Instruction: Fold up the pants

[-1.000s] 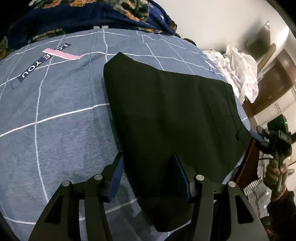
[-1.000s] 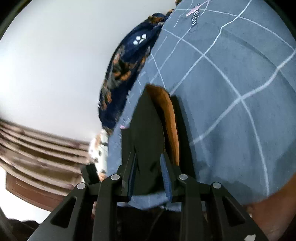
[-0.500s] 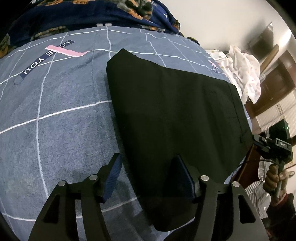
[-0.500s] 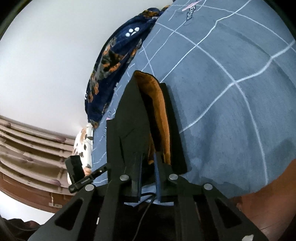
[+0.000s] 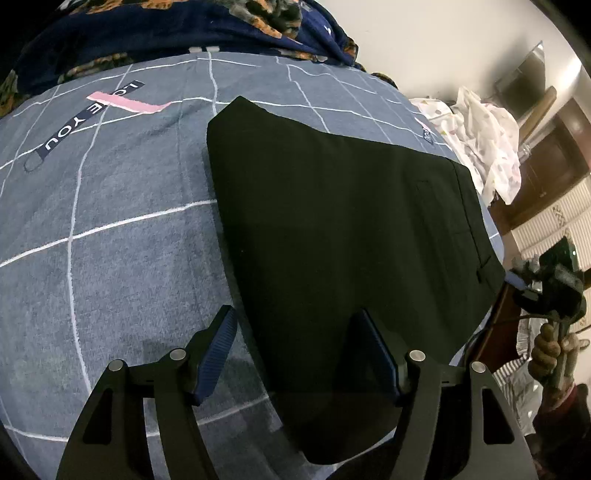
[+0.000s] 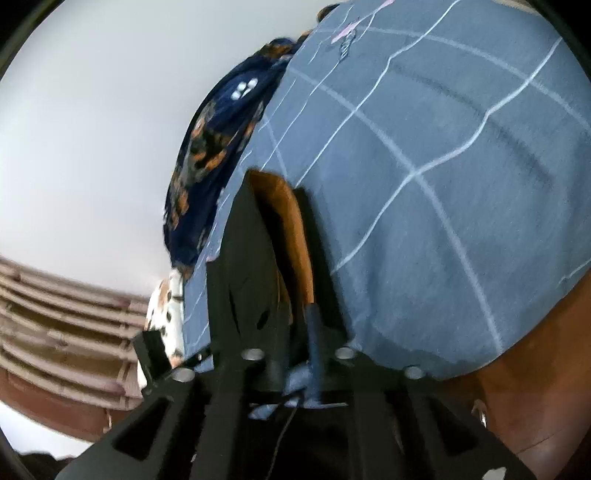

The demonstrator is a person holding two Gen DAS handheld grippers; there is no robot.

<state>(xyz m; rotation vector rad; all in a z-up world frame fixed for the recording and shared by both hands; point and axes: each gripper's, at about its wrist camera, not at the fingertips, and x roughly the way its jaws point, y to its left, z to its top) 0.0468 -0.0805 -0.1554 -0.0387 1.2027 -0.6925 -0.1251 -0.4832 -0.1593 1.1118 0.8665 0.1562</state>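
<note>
Black pants [image 5: 343, 229] lie folded flat on the grey checked bedsheet [image 5: 110, 236]. My left gripper [image 5: 295, 332] is open just above the pants' near edge, one fingertip over the sheet and one over the cloth. In the right wrist view the pants [image 6: 247, 266] show their waistband end with an orange lining [image 6: 291, 229]. My right gripper [image 6: 295, 321] is shut on the waistband edge. It also shows, held in a hand, at the right edge of the left wrist view [image 5: 554, 288].
A dark blue flowered blanket [image 5: 177, 33] is bunched at the far side of the bed. A white spotted cloth [image 5: 484, 129] lies past the bed's right side. A "LOVE YOU" print [image 5: 88, 114] is on the sheet. Brown floor [image 6: 524, 398] shows beyond the bed edge.
My right gripper has closed from partly open onto the pants' waistband edge. My left gripper has stayed open and shifted slightly over the pants.
</note>
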